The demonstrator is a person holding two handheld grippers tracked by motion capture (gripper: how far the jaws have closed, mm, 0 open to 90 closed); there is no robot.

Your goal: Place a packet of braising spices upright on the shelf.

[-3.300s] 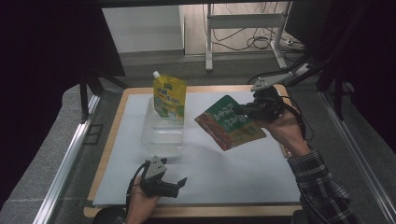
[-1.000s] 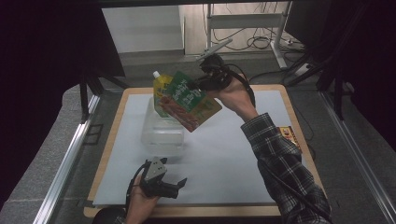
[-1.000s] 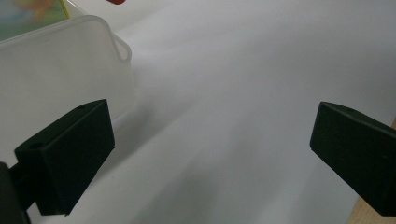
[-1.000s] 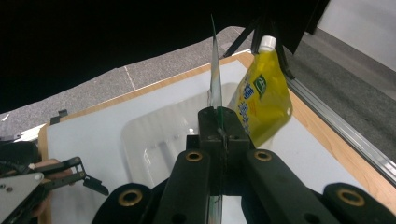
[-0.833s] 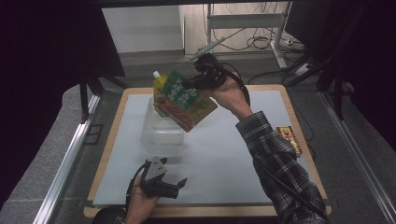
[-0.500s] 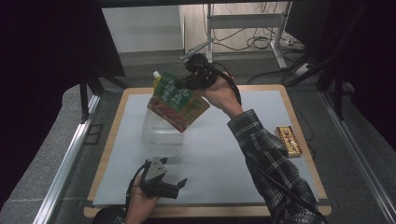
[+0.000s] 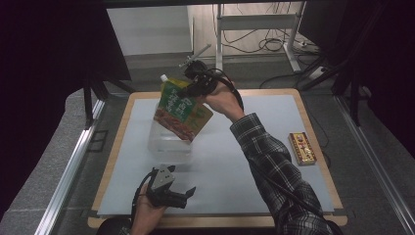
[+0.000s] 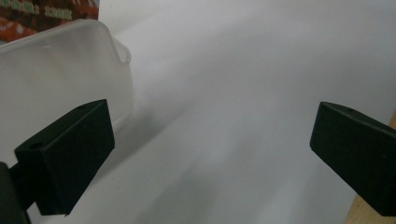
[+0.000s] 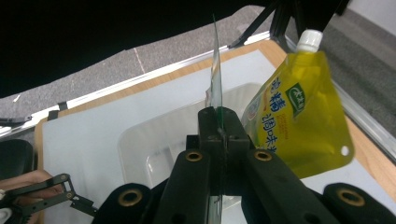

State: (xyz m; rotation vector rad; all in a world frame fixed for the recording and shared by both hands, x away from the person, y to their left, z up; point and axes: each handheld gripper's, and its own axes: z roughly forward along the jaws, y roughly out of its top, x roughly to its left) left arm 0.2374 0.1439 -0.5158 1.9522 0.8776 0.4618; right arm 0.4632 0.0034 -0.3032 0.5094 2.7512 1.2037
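- Jaws of the right gripper (image 7: pixel 192 86) are pinching fully closed on the top edge of a green and red pouch (image 7: pixel 182 109); in the right gripper view (image 9: pixel 218 122) the pouch (image 9: pixel 215 79) is showing edge-on as a thin sheet clamped between the pads.
- Pouch is hanging tilted in the air over the clear plastic tub (image 7: pixel 169 143), its lower corner reaching down toward the tub's right side; whether it is touching the tub cannot be told.
- Yellow spouted pouch (image 9: pixel 299 121) with a white cap is standing in the tub (image 9: pixel 154 154), leaning at its far side, just behind the green pouch in the high view (image 7: pixel 166 83).
- Jaws of the left gripper (image 7: pixel 172 192) are standing wide apart and holding nothing; the hand is resting it low near the front edge of the white mat (image 7: pixel 254 147), well apart from the tub.
- Left gripper view is looking across the mat with the tub's rounded corner (image 8: pixel 70 79) just beyond one jaw.
- Small orange packet (image 7: pixel 302 148) is lying flat at the right side of the table (image 7: pixel 313 122), well apart from both grippers.
- Plaid sleeve (image 7: pixel 274 161) is stretching across the mat toward the tub.
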